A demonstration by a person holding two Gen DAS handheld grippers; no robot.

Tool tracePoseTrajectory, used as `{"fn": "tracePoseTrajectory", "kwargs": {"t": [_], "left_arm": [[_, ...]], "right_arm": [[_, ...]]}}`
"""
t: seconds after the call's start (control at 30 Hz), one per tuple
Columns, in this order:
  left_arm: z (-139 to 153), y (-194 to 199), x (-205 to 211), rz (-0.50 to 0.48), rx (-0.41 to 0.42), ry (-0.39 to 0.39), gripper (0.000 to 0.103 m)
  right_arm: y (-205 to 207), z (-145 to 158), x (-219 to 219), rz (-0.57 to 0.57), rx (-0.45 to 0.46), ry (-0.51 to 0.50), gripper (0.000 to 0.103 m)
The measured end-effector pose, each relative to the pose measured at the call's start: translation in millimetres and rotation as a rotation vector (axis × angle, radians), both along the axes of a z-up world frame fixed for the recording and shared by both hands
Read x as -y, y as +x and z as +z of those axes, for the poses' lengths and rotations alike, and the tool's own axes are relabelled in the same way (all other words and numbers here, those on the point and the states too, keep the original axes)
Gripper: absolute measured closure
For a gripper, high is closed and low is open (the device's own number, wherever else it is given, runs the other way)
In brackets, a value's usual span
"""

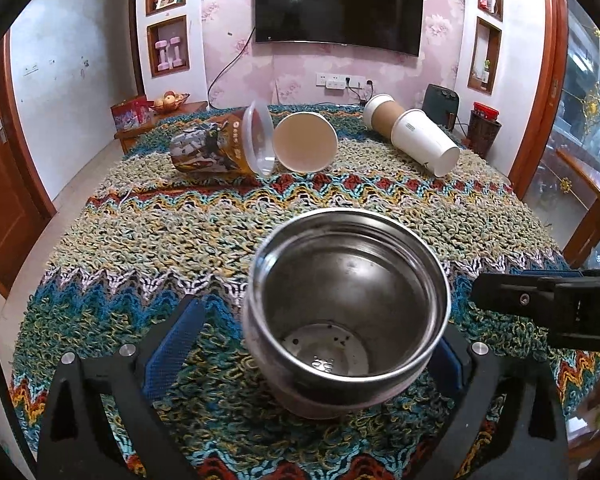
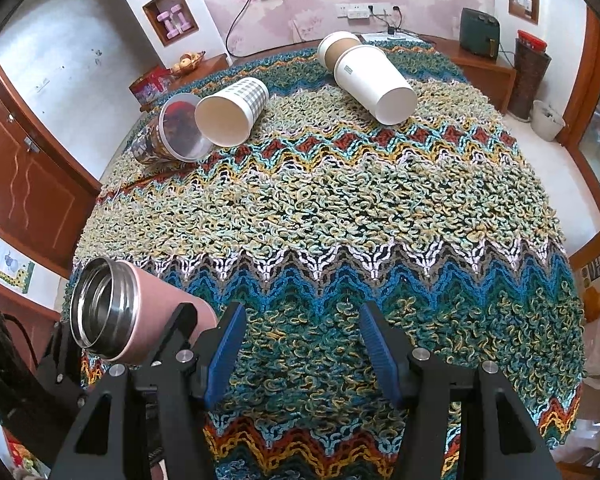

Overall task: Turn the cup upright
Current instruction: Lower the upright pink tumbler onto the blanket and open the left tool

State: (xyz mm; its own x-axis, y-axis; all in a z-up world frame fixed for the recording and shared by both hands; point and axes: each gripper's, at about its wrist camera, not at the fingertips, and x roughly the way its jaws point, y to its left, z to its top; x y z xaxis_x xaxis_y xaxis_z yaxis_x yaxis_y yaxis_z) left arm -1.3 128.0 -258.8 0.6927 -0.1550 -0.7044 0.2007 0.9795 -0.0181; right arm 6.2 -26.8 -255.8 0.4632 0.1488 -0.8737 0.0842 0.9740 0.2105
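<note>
Right now the pink steel-lined cup [image 1: 346,312] sits between the blue pads of the left gripper [image 1: 312,344], its open mouth tipped up toward that camera so the shiny inside and speckled bottom show; in the right wrist view the same cup [image 2: 116,312] appears at the lower left, leaning with its mouth up and to the left, above the near edge of the knitted zigzag tablecloth [image 2: 340,208]. The left gripper's jaws stand wide, one pad close against the cup's right side and the other apart from its left side, so whether they truly grip it cannot be told. The right gripper [image 2: 300,350] hangs over the teal band of the cloth with its jaws spread well apart and nothing between them; its black finger also pokes into the left wrist view from the right edge, just beside the cup. Farther back on the cloth lie other cups on their sides: a clear plastic cup with a printed sleeve [image 2: 168,132] touching a checked paper cup [image 2: 232,112], mouths toward the camera, and well apart to the right a white paper cup [image 2: 374,82] with a brown-sleeved cup [image 2: 338,50] right behind it. On the pink flowered wall beyond hangs a dark television [image 1: 338,6], with a white power strip [image 1: 338,80] under it.
</note>
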Motion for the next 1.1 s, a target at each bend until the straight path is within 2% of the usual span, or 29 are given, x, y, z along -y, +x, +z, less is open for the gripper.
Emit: {"fn": "tracePoseTrajectory", "kwargs": {"t": [0.2, 0.5, 0.6, 0.83, 1.1], "left_arm": [[10, -4, -1, -0.009, -0.004, 0.021, 0.003], [31, -17, -8, -0.021, -0.086, 0.079, 0.003], [45, -20, -15, -0.011, -0.117, 0.077, 0.003], [83, -27, -26, -0.023, -0.088, 0.051, 0.003], [129, -27, -22, -0.049, -0.118, 0.033, 0.003]], "right_arm": [[-2, 9, -3, 0.004, 0.021, -0.011, 0.043], [-11, 30, -7, 0.003, 0.054, -0.043, 0.043], [-18, 41, -10, 0.002, 0.057, -0.040, 0.043], [-30, 69, -12, -0.006, 0.080, -0.048, 0.043], [-41, 103, -18, -0.011, 0.099, -0.055, 0.043]]}}
